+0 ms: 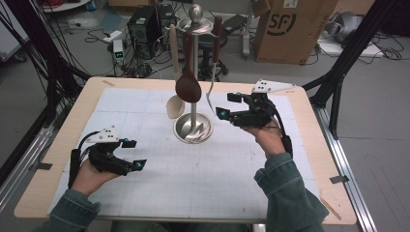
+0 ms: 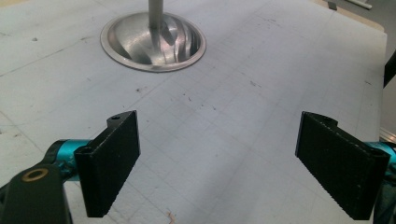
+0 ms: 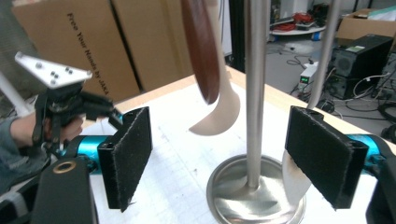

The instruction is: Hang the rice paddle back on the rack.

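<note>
Metal utensil (image 3: pixel 299 179) beside stand pole (image 3: pixel 256 93).

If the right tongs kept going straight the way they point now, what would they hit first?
Most likely the stand's pole, which rises between the open jaws of the right tongs. The metal utensil hanging by the right-hand jaw looks very close too, so it might brush that first; depth is hard to judge.

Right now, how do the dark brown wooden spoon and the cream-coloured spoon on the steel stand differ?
The dark brown wooden spoon hangs higher and nearer the camera; the cream-coloured spoon hangs lower, behind it. The brown bowl is dark and glossy, the cream one pale and matte. Both hang bowl-down from the steel stand.
</note>
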